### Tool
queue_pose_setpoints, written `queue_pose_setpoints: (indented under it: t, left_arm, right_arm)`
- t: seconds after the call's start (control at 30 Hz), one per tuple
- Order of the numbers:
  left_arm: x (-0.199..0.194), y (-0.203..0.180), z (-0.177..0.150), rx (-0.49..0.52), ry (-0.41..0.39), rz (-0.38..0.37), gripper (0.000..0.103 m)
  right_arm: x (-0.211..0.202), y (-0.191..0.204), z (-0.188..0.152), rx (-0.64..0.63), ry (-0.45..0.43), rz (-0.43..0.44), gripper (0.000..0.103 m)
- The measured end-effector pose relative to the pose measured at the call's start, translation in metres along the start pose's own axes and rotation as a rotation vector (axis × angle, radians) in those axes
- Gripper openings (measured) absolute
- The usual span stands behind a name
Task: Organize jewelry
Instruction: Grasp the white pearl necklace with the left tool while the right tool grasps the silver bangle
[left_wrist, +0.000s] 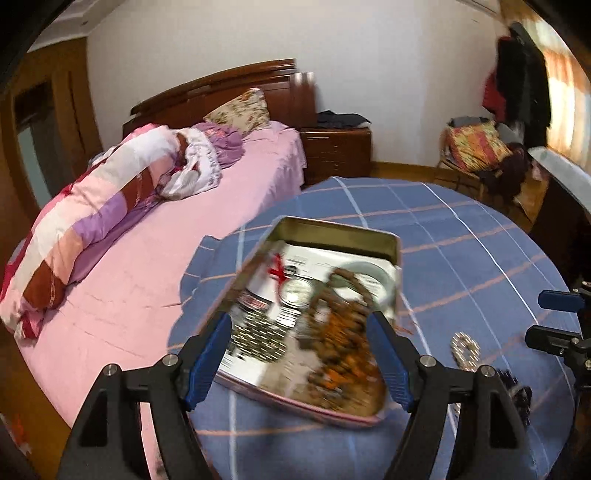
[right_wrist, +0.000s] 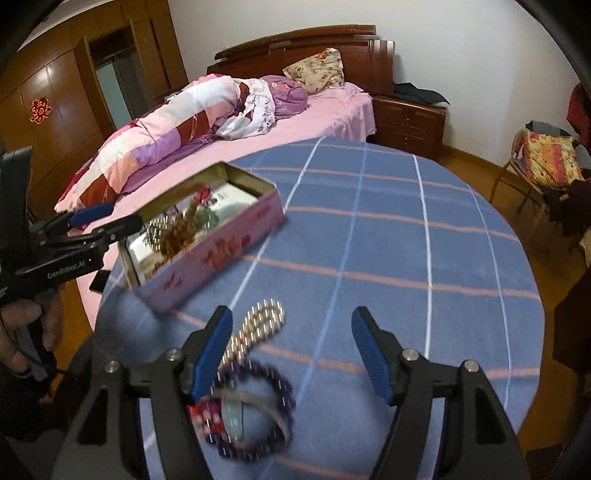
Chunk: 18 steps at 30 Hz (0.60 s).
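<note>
An open pink tin box (left_wrist: 295, 397) (right_wrist: 221, 251) sits on the blue checked cloth, holding an orange-brown bead string (left_wrist: 340, 347) (right_wrist: 177, 230), a silver bead bracelet (left_wrist: 258, 336) and a watch (left_wrist: 295, 290). My left gripper (left_wrist: 301, 354) is open, its fingers straddling the tin from above. My right gripper (right_wrist: 291, 350) is open and empty above the cloth. Under it lie a pearl bracelet (right_wrist: 258, 325) (left_wrist: 463, 349), a dark purple bead bracelet (right_wrist: 269, 406) and a red beaded piece (right_wrist: 203, 417).
The round table (right_wrist: 406, 240) stands beside a bed with pink sheets (left_wrist: 147, 258). A wooden nightstand (right_wrist: 410, 122) and a chair with cushions (right_wrist: 546, 162) stand behind. A dark phone (right_wrist: 99, 280) lies by the table's left edge.
</note>
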<state>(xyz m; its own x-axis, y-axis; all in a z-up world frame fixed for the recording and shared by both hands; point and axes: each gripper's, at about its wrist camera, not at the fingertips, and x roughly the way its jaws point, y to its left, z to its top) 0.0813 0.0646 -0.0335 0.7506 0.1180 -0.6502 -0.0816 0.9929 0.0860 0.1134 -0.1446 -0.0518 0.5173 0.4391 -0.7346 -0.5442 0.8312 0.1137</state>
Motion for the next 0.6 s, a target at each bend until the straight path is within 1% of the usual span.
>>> queue_pose_setpoints:
  t: [0.13, 0.2, 0.27, 0.33, 0.4, 0.43, 0.47, 0.5, 0.57, 0.6]
  left_arm:
    - [-0.008, -0.018, -0.008, 0.053, -0.005, -0.016, 0.075]
    - [-0.011, -0.025, -0.012, 0.076, -0.003, -0.020, 0.075]
    - [-0.012, -0.028, -0.017, 0.093, 0.004, -0.023, 0.075]
    - [-0.012, -0.030, -0.024, 0.102, 0.017, -0.028, 0.075]
    - [-0.011, -0.030, -0.029, 0.105, 0.032, -0.035, 0.075]
    - [-0.011, -0.031, -0.031, 0.104, 0.036, -0.035, 0.075]
    - [-0.011, -0.031, -0.033, 0.104, 0.039, -0.036, 0.075]
    - [-0.010, -0.032, -0.035, 0.103, 0.043, -0.038, 0.075]
    - [-0.011, -0.034, -0.037, 0.106, 0.047, -0.044, 0.075]
    - [-0.011, -0.035, -0.037, 0.108, 0.045, -0.043, 0.075]
  right_arm:
    - [-0.006, 0.000, -0.028, -0.004, 0.022, -0.009, 0.070]
    - [-0.007, 0.000, -0.039, -0.015, 0.039, -0.006, 0.067]
    - [-0.004, 0.003, -0.048, -0.032, 0.066, -0.001, 0.062]
    - [-0.002, 0.005, -0.054, -0.049, 0.079, 0.009, 0.060]
    - [0.004, 0.008, -0.057, -0.064, 0.093, 0.013, 0.053]
    - [0.011, 0.009, -0.058, -0.073, 0.109, 0.014, 0.041]
    - [0.016, 0.011, -0.059, -0.082, 0.121, 0.013, 0.026]
    - [0.017, 0.012, -0.059, -0.087, 0.117, 0.012, 0.022]
    - [0.014, 0.012, -0.061, -0.091, 0.077, -0.007, 0.012]
    - [0.012, 0.011, -0.060, -0.082, 0.067, -0.004, 0.012]
